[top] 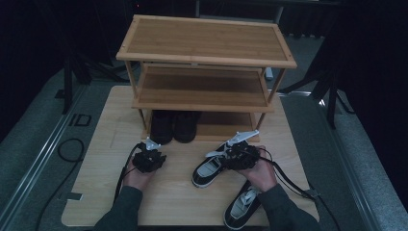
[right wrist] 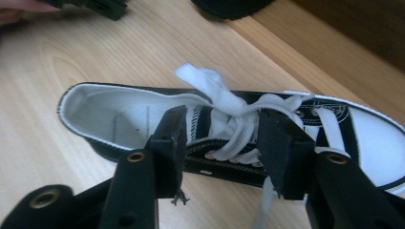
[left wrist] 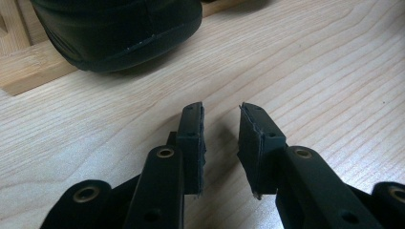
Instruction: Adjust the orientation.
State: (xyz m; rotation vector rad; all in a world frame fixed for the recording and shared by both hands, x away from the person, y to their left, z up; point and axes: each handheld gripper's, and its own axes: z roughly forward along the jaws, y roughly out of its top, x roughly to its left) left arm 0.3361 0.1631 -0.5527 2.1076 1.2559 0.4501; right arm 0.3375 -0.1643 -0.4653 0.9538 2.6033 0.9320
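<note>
Nearest us, at the table's (top: 96,192) front edge, a second black-and-white sneaker (top: 242,207) lies beside our right forearm, apart from the work.

Going left to right: our left tongs (top: 150,153) rest low over bare wood, jaws partly open with nothing between them, a pair of black shoes (top: 174,126) just ahead on the bottom tier of the bamboo shoe rack (top: 207,53).

To their right lies the sneaker in hand (right wrist: 229,129), on the table just in front of the rack. Our right tongs (right wrist: 219,143) stand over its laced middle, jaws apart on either side of the lacing, and we judge the pads are not pressing it.

Its long axis runs across the right tongs' jaws, heel toward our left hand, toe toward the rack's right end. The right hand is far nearer, so we judge any regrasp falls to it, closing across the narrow width.
</note>
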